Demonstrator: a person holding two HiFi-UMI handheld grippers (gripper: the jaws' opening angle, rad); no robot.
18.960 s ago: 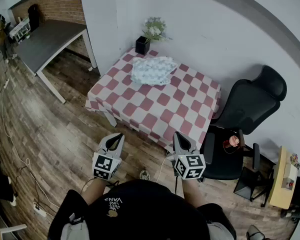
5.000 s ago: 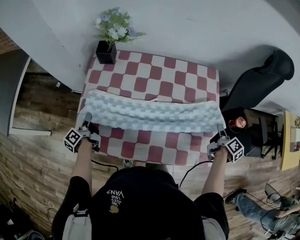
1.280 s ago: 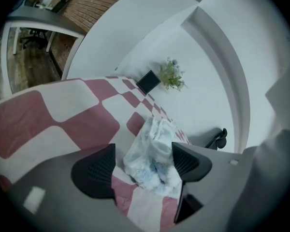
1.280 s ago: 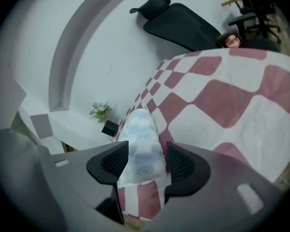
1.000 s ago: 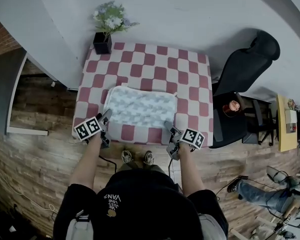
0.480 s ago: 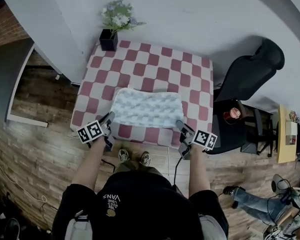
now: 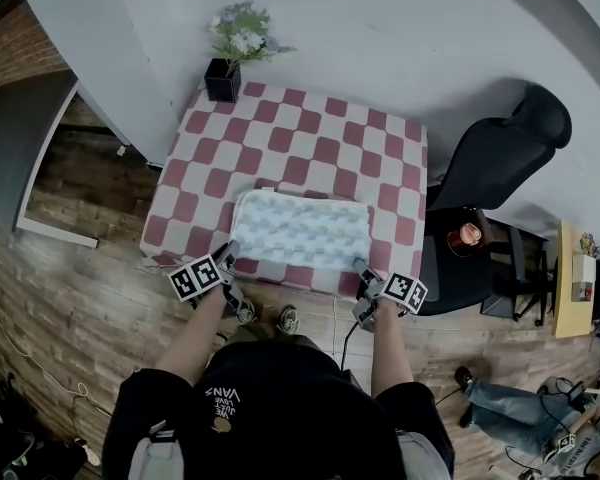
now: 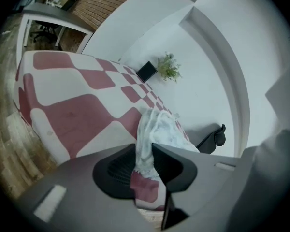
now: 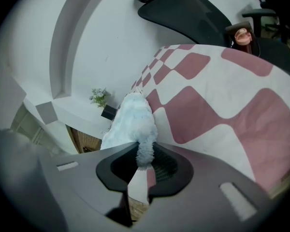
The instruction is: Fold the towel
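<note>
Fluffy cloth towel (image 7: 300, 230), smooth cloth tablecloth (image 7: 300, 133), matt wood-plank floor (image 7: 80, 298).

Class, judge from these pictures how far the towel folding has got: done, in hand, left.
Done: the towel lies as a compact, layered rectangle on the table. In hand: left tongs and right tongs have just closed on its near corners. Left: probably carrying them over for another fold, then releasing.

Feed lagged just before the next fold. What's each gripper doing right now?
Left gripper: jaws just closed, pinching the towel at one near corner.
Right gripper: jaws just closed, pinching the towel at the other near corner.
</note>
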